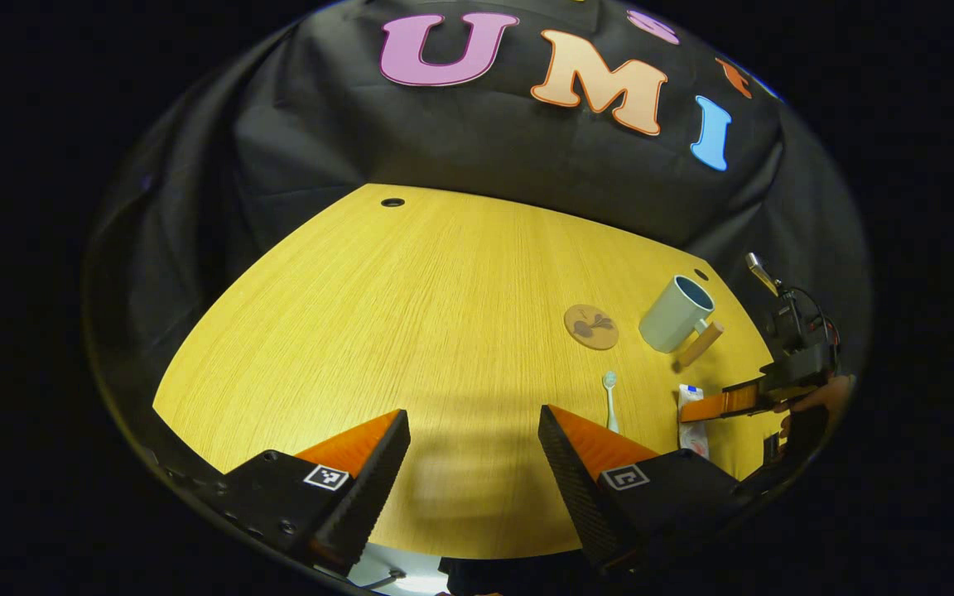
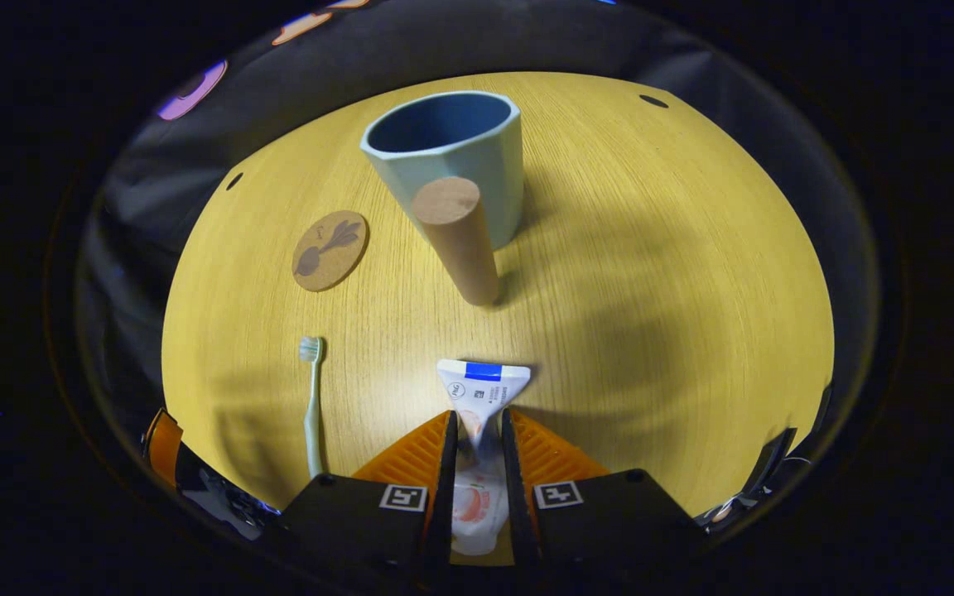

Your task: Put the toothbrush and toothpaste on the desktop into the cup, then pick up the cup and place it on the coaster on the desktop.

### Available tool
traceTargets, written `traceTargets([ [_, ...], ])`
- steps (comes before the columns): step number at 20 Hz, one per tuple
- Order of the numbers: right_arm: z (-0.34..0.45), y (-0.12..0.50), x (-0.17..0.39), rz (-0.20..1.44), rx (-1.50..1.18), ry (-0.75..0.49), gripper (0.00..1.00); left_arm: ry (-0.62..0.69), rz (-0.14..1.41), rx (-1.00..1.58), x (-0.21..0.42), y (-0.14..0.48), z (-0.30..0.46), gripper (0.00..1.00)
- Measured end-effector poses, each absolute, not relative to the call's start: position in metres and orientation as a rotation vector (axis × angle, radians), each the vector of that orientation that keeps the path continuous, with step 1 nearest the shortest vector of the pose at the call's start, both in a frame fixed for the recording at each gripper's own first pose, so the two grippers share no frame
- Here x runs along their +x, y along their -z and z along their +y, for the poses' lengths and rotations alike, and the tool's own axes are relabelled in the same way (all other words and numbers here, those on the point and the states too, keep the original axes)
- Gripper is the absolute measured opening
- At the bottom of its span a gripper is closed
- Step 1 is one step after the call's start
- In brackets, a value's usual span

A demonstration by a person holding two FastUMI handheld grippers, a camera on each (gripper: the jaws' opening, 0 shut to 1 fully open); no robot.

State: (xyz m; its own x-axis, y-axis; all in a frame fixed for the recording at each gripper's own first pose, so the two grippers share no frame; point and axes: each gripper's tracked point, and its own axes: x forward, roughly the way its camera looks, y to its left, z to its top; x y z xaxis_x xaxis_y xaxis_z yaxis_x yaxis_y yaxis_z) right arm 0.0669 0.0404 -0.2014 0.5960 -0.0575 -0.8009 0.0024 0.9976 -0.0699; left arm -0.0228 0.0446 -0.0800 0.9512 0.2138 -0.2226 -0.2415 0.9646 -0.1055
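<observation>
Right gripper (image 2: 477, 434): both orange fingers pressed against the sides of the toothpaste (image 2: 481, 389), one tube, white with a blue band at its far end. Tube lies flat on the desktop (image 2: 651, 273), crimped end pointing toward the cup (image 2: 452, 153). In the left gripper view the same gripper (image 1: 705, 408) comes in low and level from the side, a hand (image 1: 812, 401) behind it, fingers over the tube (image 1: 691, 420).

Left gripper (image 1: 473, 451): jaws wide apart, nothing between them, bare desktop (image 1: 411, 298) showing in the gap. It hangs above the near edge, tilted down, well apart from the cup (image 1: 674, 313).

Count, taking the cup as landmark:
- One cup, pale blue-grey, dark inside, upright, with a wooden peg handle (image 2: 458, 238) slanting down to the desktop on the side toward the toothpaste.
- One toothpaste, nearer than the cup, straight out from the handle's tip, apart from it.
- One toothbrush (image 2: 311, 406), pale green, flat on the desktop, nearer than the cup and off to its coaster side, bristle head toward the coaster. Also seen in the left gripper view (image 1: 609, 399), just beside the toothpaste.
- One coaster (image 2: 330, 250), round cork with a dark plant print, near the cup, not touching (image 1: 590, 326).
</observation>
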Motion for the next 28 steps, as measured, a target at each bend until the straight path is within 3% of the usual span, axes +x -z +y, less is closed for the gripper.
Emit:
traceTargets([
  [2, 0.04, 0.202, 0.068, 0.928, -0.048, 0.044, 0.29, -0.234, 0.209, -0.13, -0.022, 0.08, 0.042, 0.94],
  [8, 0.039, 0.202, 0.069, 0.929, -0.044, 0.04, 0.14, -0.22, 0.216, -0.125, -0.016, 0.08, 0.032, 0.94],
  [15, 0.039, 0.202, 0.068, 0.918, -0.055, -0.011, 0.14, -0.146, 0.262, -0.115, 0.003, 0.086, 0.0, 0.94],
  [23, 0.041, 0.202, 0.068, 0.877, -0.003, -0.054, 0.16, -0.047, 0.446, -0.088, 0.019, 0.113, -0.034, 0.94],
  [28, 0.047, 0.176, 0.06, 0.77, 0.021, -0.143, 0.14, 0.012, 0.57, -0.049, 0.031, 0.12, -0.054, 0.94],
])
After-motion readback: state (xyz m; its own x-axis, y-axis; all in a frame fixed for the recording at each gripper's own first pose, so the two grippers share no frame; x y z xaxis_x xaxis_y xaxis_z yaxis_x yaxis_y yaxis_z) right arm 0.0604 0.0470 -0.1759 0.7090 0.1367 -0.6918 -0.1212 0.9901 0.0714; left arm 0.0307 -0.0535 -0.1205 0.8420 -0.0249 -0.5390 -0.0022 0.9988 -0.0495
